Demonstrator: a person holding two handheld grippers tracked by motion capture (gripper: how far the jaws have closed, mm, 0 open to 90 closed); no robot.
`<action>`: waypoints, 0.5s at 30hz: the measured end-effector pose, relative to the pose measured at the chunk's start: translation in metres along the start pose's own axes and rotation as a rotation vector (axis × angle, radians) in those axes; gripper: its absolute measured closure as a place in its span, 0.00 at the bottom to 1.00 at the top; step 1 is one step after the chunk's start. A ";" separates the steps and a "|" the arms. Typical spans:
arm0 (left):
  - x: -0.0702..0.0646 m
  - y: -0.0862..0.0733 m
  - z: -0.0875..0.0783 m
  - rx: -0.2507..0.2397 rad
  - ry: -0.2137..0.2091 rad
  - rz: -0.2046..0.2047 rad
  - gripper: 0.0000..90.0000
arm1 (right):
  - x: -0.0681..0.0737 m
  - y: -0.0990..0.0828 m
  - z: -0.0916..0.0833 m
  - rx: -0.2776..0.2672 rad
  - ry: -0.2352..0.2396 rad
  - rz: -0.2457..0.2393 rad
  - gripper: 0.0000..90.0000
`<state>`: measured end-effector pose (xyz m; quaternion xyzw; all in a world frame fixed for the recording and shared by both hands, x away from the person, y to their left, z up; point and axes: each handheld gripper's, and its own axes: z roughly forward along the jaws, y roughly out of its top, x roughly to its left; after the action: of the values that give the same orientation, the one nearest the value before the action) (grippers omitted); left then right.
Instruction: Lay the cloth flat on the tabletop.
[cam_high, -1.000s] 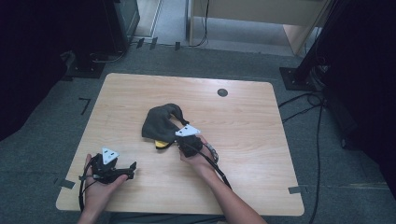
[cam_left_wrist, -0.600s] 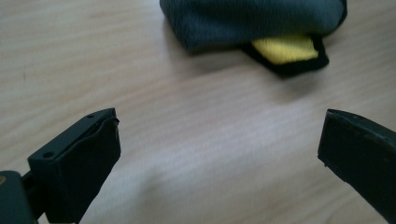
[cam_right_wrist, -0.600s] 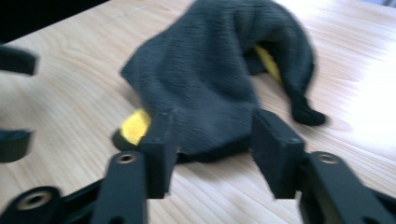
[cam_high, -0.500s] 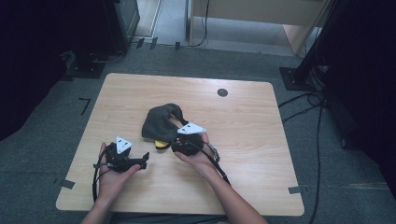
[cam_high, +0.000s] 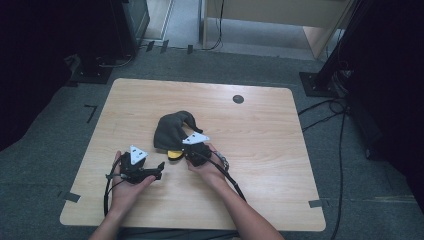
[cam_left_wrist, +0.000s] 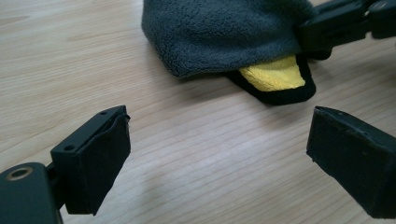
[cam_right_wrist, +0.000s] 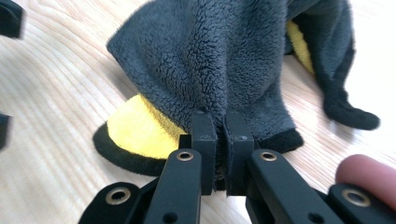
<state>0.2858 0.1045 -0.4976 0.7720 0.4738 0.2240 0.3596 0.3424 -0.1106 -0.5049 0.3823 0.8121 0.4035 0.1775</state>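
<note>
A grey fleece cloth (cam_high: 172, 131) with a yellow lining (cam_high: 174, 154) and black trim lies bunched on the middle of the wooden table (cam_high: 280, 150). My right gripper (cam_right_wrist: 222, 126) has just closed its jaws on the grey fleece (cam_right_wrist: 219, 60), at the near edge beside the yellow lining (cam_right_wrist: 140, 126). In the high view the right gripper (cam_high: 185, 152) sits at the cloth's near right side. My left gripper (cam_left_wrist: 219, 135) points at the cloth (cam_left_wrist: 224, 32) from a short way off. Its jaws have just been closing a little but stand open with bare table between them. The left gripper (cam_high: 160, 169) is to the left of the yellow corner (cam_left_wrist: 275, 74).
A small dark round hole (cam_high: 238, 99) sits in the table near its far edge. Cables (cam_high: 330, 107) and dark stand bases lie on the grey floor around the table. Bare wood surrounds the cloth on all sides.
My left hand has moved right and a little away from me, toward the cloth. The right gripper has stayed at the cloth's near edge.
</note>
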 end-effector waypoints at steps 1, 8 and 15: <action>0.000 0.000 0.000 0.000 0.000 0.000 0.08 | 0.000 0.000 0.000 0.000 0.000 0.000 0.96; -0.009 0.001 0.002 -0.020 -0.021 0.008 0.16 | -0.009 -0.005 -0.041 -0.079 0.012 0.008 0.97; -0.030 0.009 0.002 -0.054 -0.085 0.048 0.22 | -0.009 -0.007 -0.084 -0.164 0.065 0.046 0.96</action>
<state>0.2782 0.0742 -0.4924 0.7820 0.4332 0.2125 0.3946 0.2952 -0.1640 -0.4595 0.3718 0.7727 0.4847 0.1724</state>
